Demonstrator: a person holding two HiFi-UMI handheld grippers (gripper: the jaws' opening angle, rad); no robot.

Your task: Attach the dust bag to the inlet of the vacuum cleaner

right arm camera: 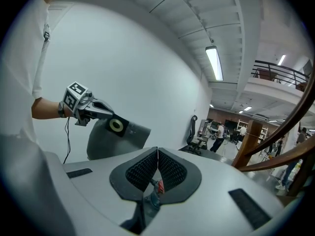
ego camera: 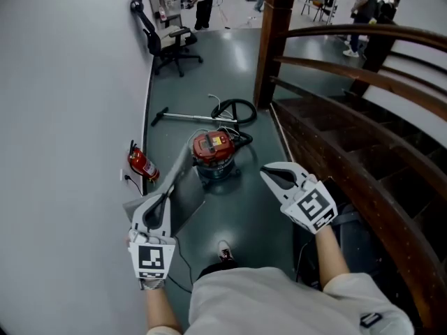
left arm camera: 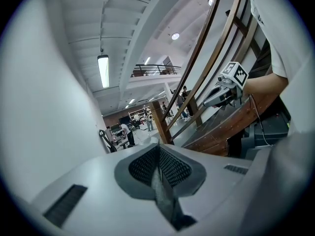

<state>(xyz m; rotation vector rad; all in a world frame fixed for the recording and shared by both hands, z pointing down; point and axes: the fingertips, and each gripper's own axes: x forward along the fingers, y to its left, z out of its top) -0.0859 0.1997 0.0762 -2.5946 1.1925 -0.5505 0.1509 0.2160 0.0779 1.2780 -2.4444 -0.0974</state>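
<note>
Left gripper (ego camera: 162,208) is clenched on the edge of the grey dust bag (right arm camera: 106,140). The bag hangs in the air at the person's left with its black collar (right arm camera: 116,125) and pale ring turned outward, apparently so the opening can be presented to the inlet. Right gripper (ego camera: 276,176) is closed on nothing and held alongside, judged ready to steady the bag. Bag and machine are well apart: the red vacuum cleaner (ego camera: 213,152) stands ahead on the floor (ego camera: 244,215), near the foot of the staircase (ego camera: 328,145); its inlet cannot be made out. Hose (ego camera: 235,110) and wand (ego camera: 183,117) lie beyond it. Attachment not yet begun.
</note>
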